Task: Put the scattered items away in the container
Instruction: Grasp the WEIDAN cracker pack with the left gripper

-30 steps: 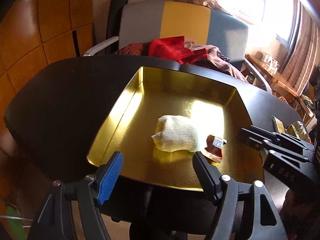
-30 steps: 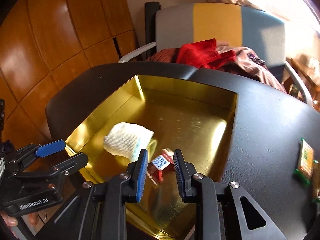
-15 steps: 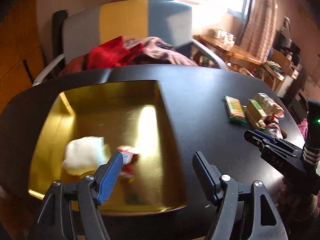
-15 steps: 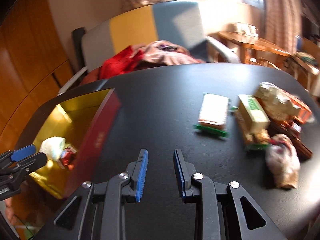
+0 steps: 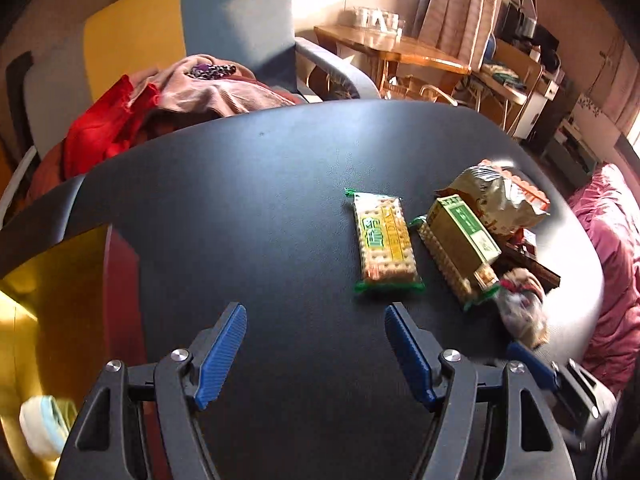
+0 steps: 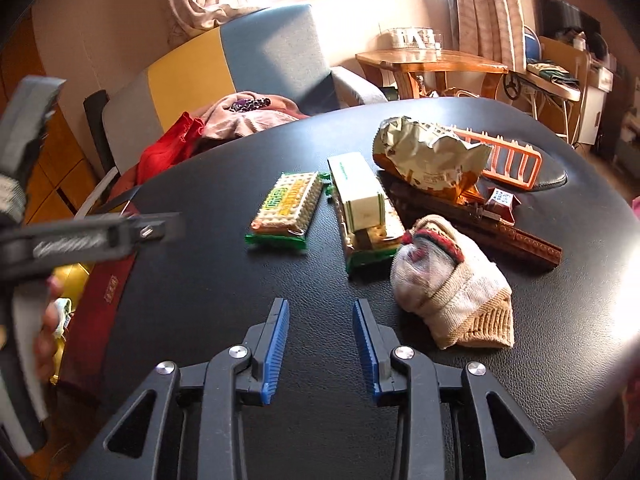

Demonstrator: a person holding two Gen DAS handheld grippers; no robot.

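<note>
Scattered items lie on the black table: a cracker pack (image 5: 384, 244) (image 6: 287, 210), a green and white box (image 5: 464, 232) (image 6: 358, 200), a crumpled snack bag (image 5: 496, 200) (image 6: 430, 156), a balled sock (image 6: 448, 280) (image 5: 520, 304) and a small red packet (image 6: 501, 199). The gold tray (image 5: 48, 280) sits at the left with a white sock (image 5: 40, 424) in it. My left gripper (image 5: 316, 352) is open and empty, short of the cracker pack. My right gripper (image 6: 320, 344) is open and empty, left of the balled sock.
An orange rack (image 6: 508, 156) and a brown strip (image 6: 500, 232) lie behind the items. A chair (image 5: 192, 32) with red and pink clothes (image 5: 168, 100) stands beyond the table. A wooden side table (image 6: 432, 60) is at the back right.
Both grippers have swung right, away from the gold tray toward the pile of items. The right gripper's jaws have opened wider. The tray has slid to the left edge of both views.
</note>
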